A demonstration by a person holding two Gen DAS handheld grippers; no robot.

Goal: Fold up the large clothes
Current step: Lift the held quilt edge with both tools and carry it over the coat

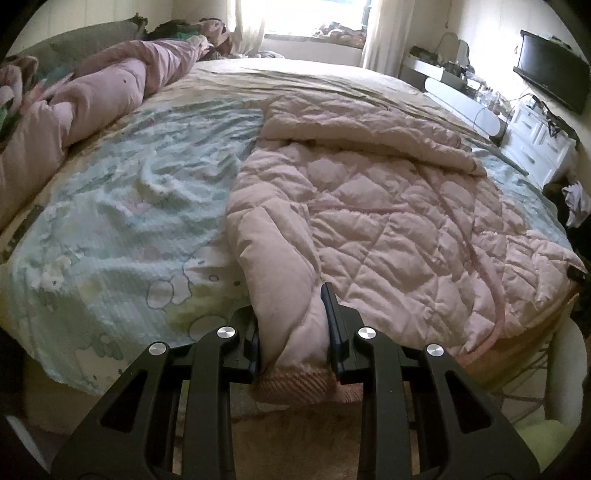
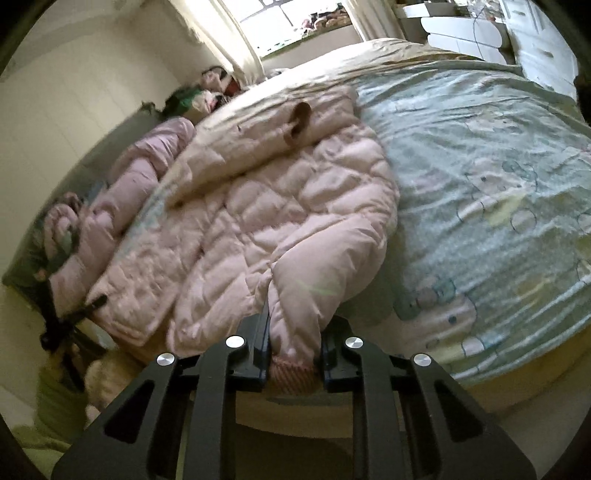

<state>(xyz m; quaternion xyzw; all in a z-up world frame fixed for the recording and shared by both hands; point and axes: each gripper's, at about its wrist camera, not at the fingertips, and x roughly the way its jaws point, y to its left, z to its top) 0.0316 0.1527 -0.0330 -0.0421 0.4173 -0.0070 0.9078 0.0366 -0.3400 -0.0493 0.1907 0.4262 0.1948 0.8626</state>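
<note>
A pale pink quilted jacket lies spread on the bed, its far part folded over. In the left wrist view my left gripper is shut on one sleeve just above its ribbed pink cuff, at the bed's near edge. The right wrist view shows the same jacket, with a brown loop near its far end. My right gripper is shut on the other sleeve, whose ribbed cuff bulges out behind the pads. Both sleeves are lifted a little off the sheet.
A pale green printed sheet covers the bed. A rolled pink duvet and a clothes pile lie along its far left side. White drawers, a dark screen and a bright window stand beyond.
</note>
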